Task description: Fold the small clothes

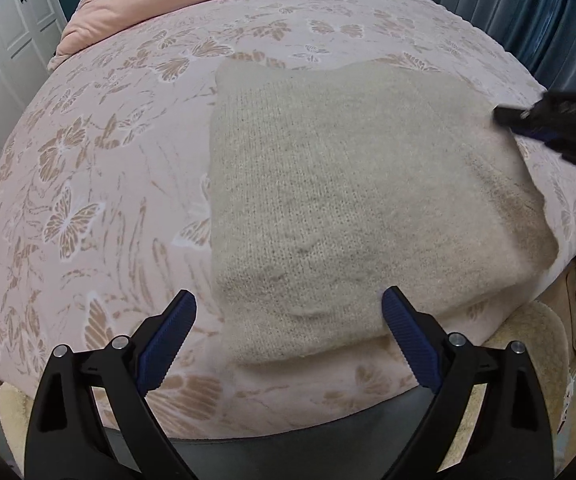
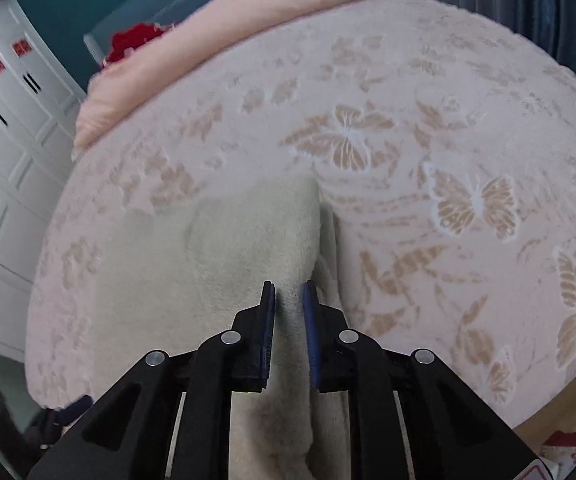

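Sweater whole — left view only.

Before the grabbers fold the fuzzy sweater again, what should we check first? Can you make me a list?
1. Beige knitted sweater lies flat on the pink butterfly bedspread: ok.
2. Left gripper open, nothing between its fingers: ok.
3. Right gripper narrowly open above the sweater, no fabric pinched: ok.
4. Sweater's near edge fully on the bed: ok.
5. Layers underneath lined up: cannot tell.
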